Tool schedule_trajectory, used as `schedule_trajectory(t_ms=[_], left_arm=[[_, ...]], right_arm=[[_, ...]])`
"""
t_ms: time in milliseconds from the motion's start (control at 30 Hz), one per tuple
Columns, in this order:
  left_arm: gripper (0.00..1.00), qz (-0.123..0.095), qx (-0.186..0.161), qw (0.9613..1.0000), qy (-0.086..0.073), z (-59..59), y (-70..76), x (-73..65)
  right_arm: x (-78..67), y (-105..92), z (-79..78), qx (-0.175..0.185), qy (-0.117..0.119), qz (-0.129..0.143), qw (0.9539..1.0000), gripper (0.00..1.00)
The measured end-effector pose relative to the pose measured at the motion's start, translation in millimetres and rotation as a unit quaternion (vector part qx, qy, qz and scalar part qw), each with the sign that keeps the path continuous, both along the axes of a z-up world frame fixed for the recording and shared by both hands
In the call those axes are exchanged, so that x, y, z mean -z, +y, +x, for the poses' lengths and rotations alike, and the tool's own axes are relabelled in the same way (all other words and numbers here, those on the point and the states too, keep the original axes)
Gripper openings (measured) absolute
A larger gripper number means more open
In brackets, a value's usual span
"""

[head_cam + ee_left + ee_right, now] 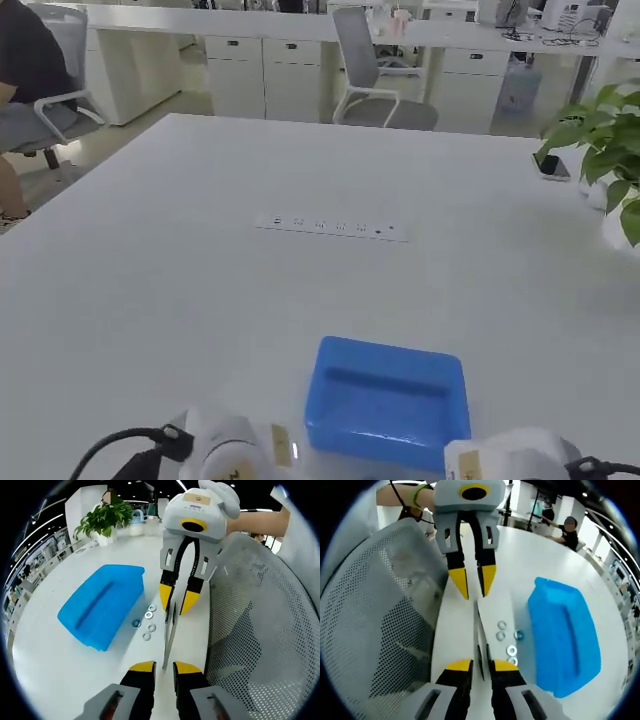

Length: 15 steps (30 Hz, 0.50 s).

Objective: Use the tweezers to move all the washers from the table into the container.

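Note:
Thin metal tweezers lie on the white table near its front edge. My two grippers face each other along them. My left gripper stands with its jaws a little apart around the joined end. My right gripper is open around the other end, and my left gripper shows opposite it. Several small washers lie beside the tweezers, between them and the blue container.
A grey mesh chair back stands right at the table edge beside the tweezers. A power strip is set in mid-table. A potted plant stands at the right. A seated person is far left.

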<state>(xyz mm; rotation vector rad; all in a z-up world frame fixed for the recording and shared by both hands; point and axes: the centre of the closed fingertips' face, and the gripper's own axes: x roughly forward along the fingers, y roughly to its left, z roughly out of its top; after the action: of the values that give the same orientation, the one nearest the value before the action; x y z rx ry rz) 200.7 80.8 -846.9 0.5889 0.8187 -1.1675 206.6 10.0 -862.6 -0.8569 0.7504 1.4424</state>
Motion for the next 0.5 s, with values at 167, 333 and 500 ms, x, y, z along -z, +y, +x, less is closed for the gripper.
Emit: schedule_trajectory(t_ms=[167,333,500], left_arm=[[0.08,0.034,0.02,0.9991,-0.017,2.0,6.2,11.0],[0.0,0.042,0.041,0.9978,-0.03,-0.2,4.7,13.9],[0.0,0.023,0.044,0.9982,-0.034,-1.6,1.0,-9.0]], right_arm=[[0.7,1.4,-0.2,-0.005,-0.001,-0.001,1.0,0.09],[0.4,3.2,-0.1,-0.003,-0.003,0.005,1.0,0.08],[0.0,2.5,-0.1,0.001,-0.006,0.011,0.9999,0.07]])
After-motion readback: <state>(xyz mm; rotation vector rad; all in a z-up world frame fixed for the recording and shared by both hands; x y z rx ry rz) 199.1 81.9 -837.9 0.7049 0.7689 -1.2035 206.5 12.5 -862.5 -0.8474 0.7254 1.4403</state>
